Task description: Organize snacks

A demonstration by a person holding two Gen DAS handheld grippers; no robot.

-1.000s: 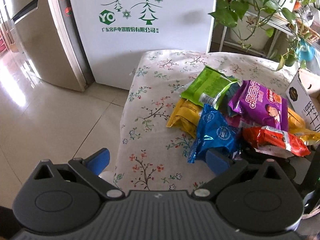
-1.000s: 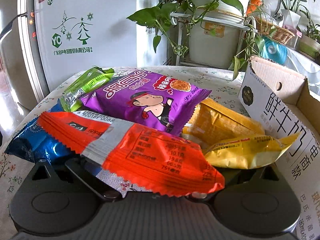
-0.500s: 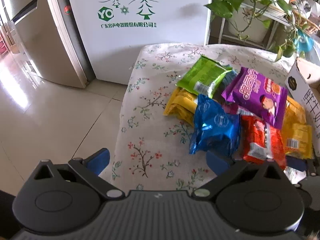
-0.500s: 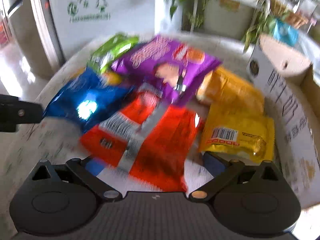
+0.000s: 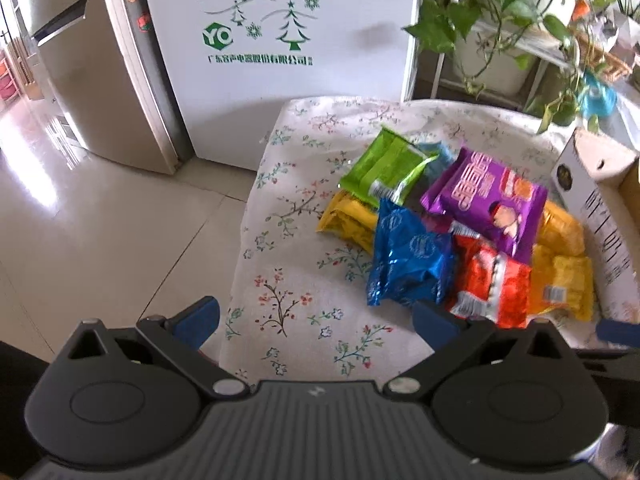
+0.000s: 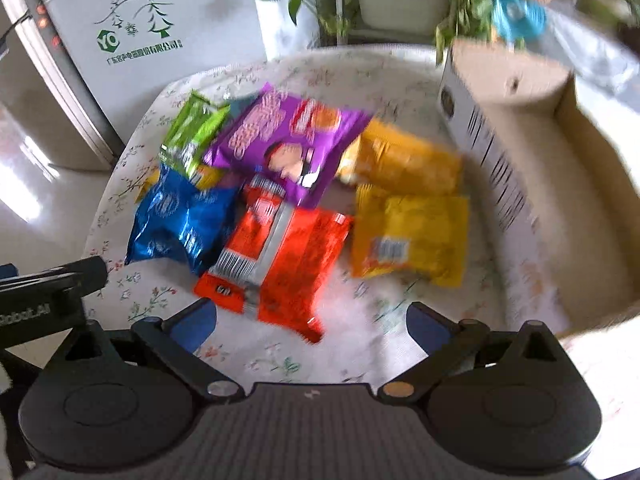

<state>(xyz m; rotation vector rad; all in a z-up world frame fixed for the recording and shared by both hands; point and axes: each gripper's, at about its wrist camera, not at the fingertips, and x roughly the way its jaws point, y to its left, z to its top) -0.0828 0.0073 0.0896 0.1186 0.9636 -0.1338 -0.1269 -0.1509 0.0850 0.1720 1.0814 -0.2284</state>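
**Both jaws released above a loose heap of slippery packets**

The right gripper (image 6: pixel 311 322) hovers with jaws spread wide and empty over the near edge of the snack pile on the floral tabletop (image 5: pixel 296 280). The left gripper (image 5: pixel 314 322) hangs likewise released, holding nothing, near the tabletop's left edge.

The snacks lie heaped and overlapping. The red packet (image 6: pixel 276 256) lies nearest the right gripper, its far end tucked under the purple packet (image 6: pixel 288 140) and its left side touching the blue foil packet (image 6: pixel 180 216). To its right sits a yellow packet (image 6: pixel 412 232), with an orange-yellow one (image 6: pixel 404 160) behind it. A green packet (image 6: pixel 192 132) lies at the far left. The open cardboard box (image 6: pixel 560 160) stands at the right, just beside the yellow packets, and looks like the likely destination.

Risks, as I judge them: lifting the red packet may drag the purple one along. Glossy film can slide from a shallow pinch. The blue packet sits near the left edge and could be nudged off. The right view is blurred, so aiming is uncertain.
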